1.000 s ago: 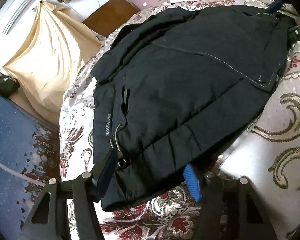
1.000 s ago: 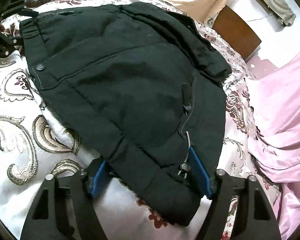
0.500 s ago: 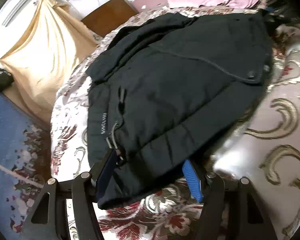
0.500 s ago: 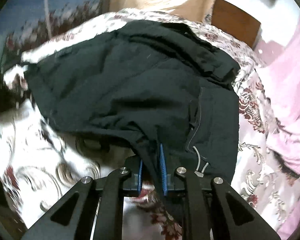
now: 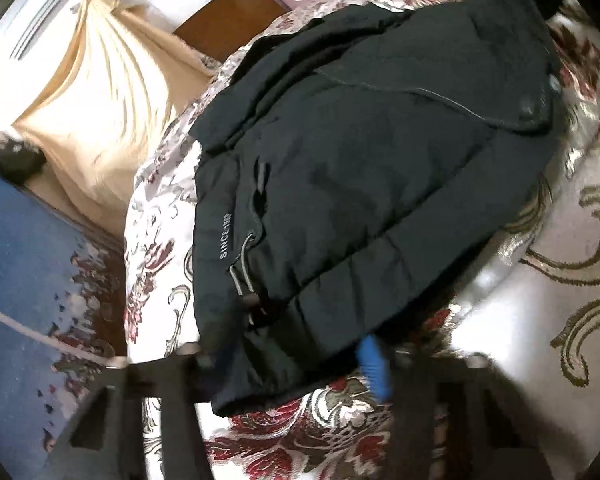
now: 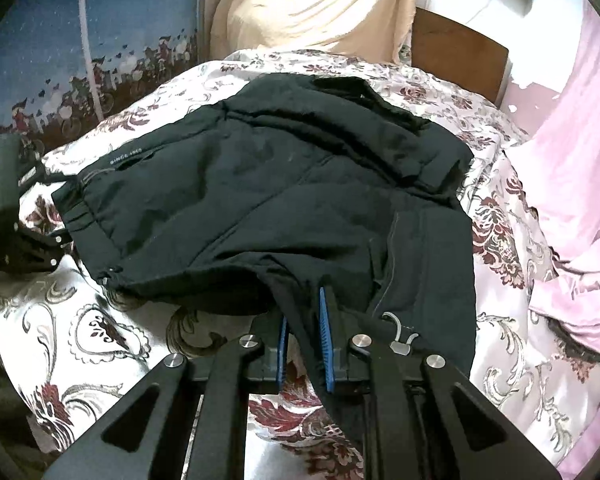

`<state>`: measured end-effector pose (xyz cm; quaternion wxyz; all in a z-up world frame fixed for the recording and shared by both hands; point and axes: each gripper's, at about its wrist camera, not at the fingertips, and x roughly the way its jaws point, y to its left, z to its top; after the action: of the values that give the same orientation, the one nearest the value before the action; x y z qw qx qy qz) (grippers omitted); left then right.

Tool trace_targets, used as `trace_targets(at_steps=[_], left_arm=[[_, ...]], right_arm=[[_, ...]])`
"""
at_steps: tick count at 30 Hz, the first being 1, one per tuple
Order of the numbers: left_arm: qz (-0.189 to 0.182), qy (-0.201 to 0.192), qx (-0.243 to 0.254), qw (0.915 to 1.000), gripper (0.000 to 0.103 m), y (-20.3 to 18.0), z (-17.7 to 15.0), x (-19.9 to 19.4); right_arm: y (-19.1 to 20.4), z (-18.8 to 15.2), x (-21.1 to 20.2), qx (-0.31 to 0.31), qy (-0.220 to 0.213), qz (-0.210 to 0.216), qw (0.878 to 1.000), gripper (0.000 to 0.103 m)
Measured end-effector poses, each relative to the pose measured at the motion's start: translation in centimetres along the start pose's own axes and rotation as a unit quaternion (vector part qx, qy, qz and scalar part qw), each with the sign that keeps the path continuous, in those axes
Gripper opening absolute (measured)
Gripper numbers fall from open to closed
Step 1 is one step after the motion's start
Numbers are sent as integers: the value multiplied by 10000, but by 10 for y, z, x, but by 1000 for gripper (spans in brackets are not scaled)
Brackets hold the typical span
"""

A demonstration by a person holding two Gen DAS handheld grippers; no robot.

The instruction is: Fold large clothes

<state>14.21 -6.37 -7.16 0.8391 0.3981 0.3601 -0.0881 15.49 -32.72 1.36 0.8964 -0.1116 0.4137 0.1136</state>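
Note:
A large black padded jacket (image 5: pixel 372 168) lies spread on a floral bedspread (image 5: pixel 560 272); it also shows in the right wrist view (image 6: pixel 268 200). My left gripper (image 5: pixel 296 356) is open, its blue-padded fingers astride the jacket's near hem by the drawcord. My right gripper (image 6: pixel 305 340) is shut on a fold of the jacket's hem, and the cloth bunches toward it. The left gripper's body (image 6: pixel 8 208) shows at the left edge of the right wrist view.
A pink blanket (image 6: pixel 572 184) lies on the bed's right side. A brown wooden headboard (image 6: pixel 456 56) and a beige draped cloth (image 6: pixel 320 4) stand behind the bed. Blue patterned floor (image 5: pixel 24 264) runs along the bed's edge.
My right gripper closed on the jacket's hem and pulled it, bunching the cloth. My left gripper stayed open at the opposite hem and shifted slightly; its view is blurred.

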Motion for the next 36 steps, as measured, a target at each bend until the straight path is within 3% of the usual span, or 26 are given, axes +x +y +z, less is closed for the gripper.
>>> trace_targets(at_steps=[2,8,14,20,25,31,34,36], left_arm=[[252,42,137,9996,10,-5,1,2],[-143,-111,-400,9990,7,23,5,-7],[-609,-321,-1258,9897,5,59,8,-16],[-451,-791,-1964,9763,5,84,9,-38],[-457,-1013,-2043,9726,5,89,9,-54],[-610,-1034,-1877,9749,5,86,4,-58],[-903,-968,-1815,9744,5,81,-2,-54],[-1318,-887,-1818,9704,6,79,-9,-48]], right_arm=[[-2,-2,-1,101,-35,-9,9999,12],[-10,-9,3,514,-27,5,9987,12],[-19,-10,4,927,1,126,9956,12],[-19,-7,-13,1039,-227,51,9943,11],[-24,-13,-30,1270,-519,76,9905,10],[-25,-21,-36,1381,-546,140,9888,10],[-27,-22,-34,1401,-523,150,9886,10],[-29,-22,-31,1397,-495,148,9888,10]])
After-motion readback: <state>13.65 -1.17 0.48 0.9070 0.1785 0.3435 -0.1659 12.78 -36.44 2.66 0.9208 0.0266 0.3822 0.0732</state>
